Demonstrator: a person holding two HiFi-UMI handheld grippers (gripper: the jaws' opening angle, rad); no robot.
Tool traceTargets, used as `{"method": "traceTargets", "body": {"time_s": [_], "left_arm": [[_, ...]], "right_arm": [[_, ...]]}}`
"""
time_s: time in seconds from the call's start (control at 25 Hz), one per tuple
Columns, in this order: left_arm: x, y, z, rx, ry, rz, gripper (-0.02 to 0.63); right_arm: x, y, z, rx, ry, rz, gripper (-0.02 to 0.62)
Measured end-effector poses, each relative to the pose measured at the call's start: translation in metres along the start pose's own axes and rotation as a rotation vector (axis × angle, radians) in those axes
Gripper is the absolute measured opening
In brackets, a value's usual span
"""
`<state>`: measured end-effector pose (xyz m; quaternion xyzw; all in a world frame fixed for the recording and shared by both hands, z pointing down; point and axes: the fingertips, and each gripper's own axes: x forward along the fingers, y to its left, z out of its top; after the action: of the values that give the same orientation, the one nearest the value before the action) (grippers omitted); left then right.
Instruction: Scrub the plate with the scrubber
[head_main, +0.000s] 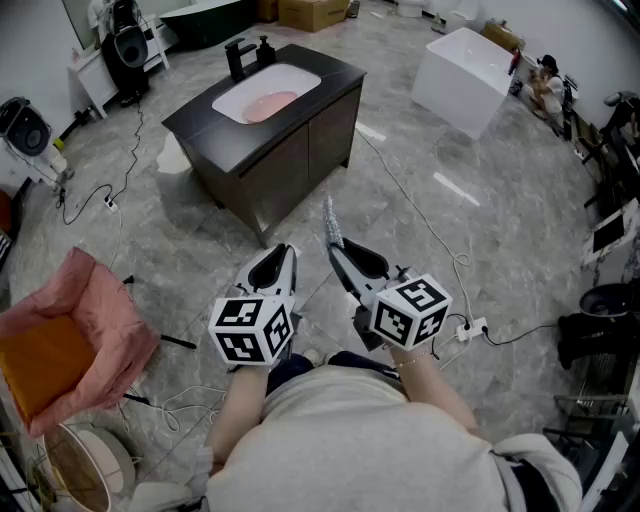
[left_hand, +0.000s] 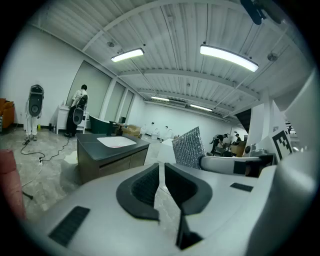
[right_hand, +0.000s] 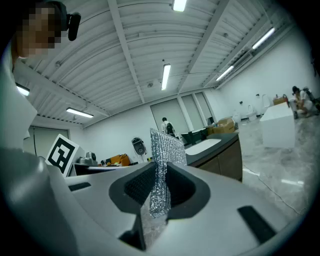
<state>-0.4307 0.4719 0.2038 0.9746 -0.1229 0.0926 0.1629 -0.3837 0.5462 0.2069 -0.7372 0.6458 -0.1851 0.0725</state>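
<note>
A pink plate (head_main: 270, 103) lies in the white sink (head_main: 300, 76) of a dark vanity cabinet (head_main: 300, 140), some way ahead of both grippers. My right gripper (head_main: 335, 247) is shut on a silver mesh scrubber (head_main: 329, 220), which stands upright between its pads (right_hand: 162, 150). Just left of it, my left gripper (head_main: 284, 252) holds nothing. In the left gripper view only a narrow slit shows between the left gripper (left_hand: 161, 167) jaws, with the scrubber (left_hand: 189, 147) off to the right. Both grippers point roughly level toward the cabinet, above the floor.
A black faucet (head_main: 238, 55) stands at the sink's back. A white block (head_main: 462, 65) sits far right, and a pink-draped chair (head_main: 70, 330) near left. Cables (head_main: 440, 240) trail over the grey marble floor. A speaker (head_main: 125, 45) and a fan (head_main: 25, 130) stand at the left.
</note>
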Motion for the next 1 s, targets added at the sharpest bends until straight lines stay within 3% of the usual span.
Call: {"method": "traceTargets", "body": {"time_s": [0.48,0.76,1.0], "left_arm": [[0.001,-0.025,-0.002,0.001,-0.029,-0.064,0.051],[0.007,-0.043,-0.004,0.058,-0.024,-0.078,0.052],[0.013,-0.055,-0.009,0.081,-0.033,-0.055,0.114]], "right_arm": [[-0.017,-0.004,-0.005,0.012,0.006,0.028,0.078],[-0.029,-0.016,-0.001,0.04,-0.004,0.027,0.078],[-0.036,-0.031,-0.005,0.045,0.003,0.032,0.077]]}}
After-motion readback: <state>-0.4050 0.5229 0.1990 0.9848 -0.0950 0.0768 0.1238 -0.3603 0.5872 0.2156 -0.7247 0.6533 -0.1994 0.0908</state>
